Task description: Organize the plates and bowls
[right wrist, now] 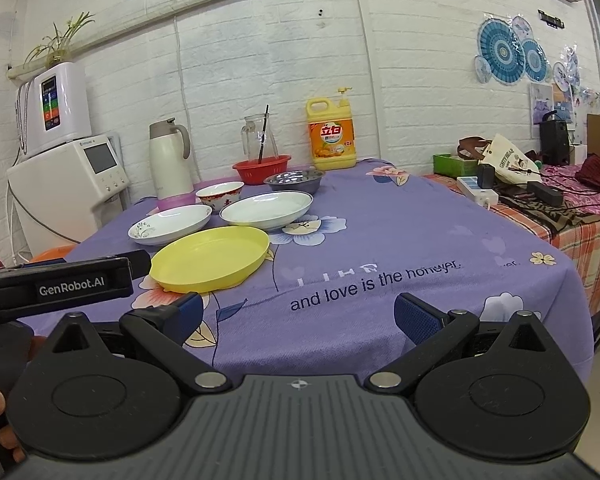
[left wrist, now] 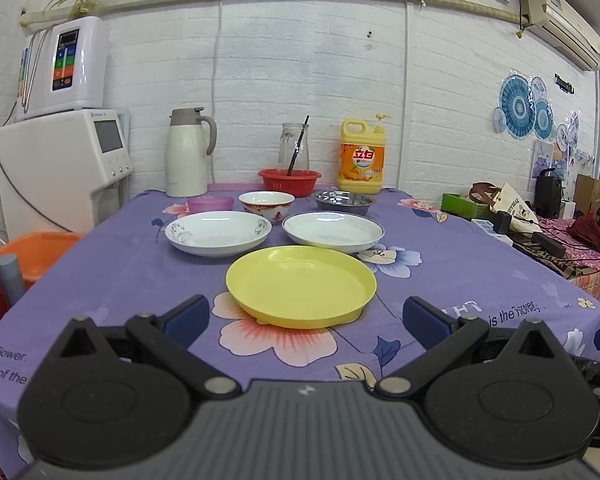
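Both the left gripper and the right gripper hung with fingers spread wide, holding nothing. The yellow plate lay nearest, probably the easiest to take first.

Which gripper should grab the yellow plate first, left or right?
Left, probably. The left gripper is open and faces the yellow plate head-on. The right gripper, also open, points at bare tablecloth, with the plate off to its left.
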The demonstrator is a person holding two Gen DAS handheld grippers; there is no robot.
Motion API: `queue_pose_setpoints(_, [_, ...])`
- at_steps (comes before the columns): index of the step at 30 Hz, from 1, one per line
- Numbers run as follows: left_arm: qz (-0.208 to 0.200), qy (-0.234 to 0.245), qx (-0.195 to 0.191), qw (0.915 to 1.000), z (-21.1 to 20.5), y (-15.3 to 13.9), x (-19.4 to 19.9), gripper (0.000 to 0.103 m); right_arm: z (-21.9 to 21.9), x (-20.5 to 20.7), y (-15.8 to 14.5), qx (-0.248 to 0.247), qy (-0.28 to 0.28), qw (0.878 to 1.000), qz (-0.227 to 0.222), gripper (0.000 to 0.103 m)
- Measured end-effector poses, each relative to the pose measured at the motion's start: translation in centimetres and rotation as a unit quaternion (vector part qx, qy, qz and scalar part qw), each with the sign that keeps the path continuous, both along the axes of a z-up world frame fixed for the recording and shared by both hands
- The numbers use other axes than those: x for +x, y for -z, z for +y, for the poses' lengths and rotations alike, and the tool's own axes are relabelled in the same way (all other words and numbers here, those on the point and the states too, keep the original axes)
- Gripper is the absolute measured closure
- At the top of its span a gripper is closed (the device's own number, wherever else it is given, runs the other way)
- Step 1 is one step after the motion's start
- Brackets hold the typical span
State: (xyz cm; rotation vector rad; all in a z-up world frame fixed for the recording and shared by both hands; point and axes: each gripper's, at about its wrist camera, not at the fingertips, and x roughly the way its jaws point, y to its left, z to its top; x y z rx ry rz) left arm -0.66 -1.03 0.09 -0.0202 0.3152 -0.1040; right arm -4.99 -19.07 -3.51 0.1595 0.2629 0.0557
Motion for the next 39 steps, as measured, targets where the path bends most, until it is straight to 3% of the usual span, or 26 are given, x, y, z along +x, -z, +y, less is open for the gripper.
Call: queue_pose_setpoints(39, [0.01, 0.006, 0.005, 0.9999, -0.35, 0.6, 0.37, 0.0, 0.2, 0.26, 0.31, 0.002, -0.005, 1.0, 0.007, 0.0])
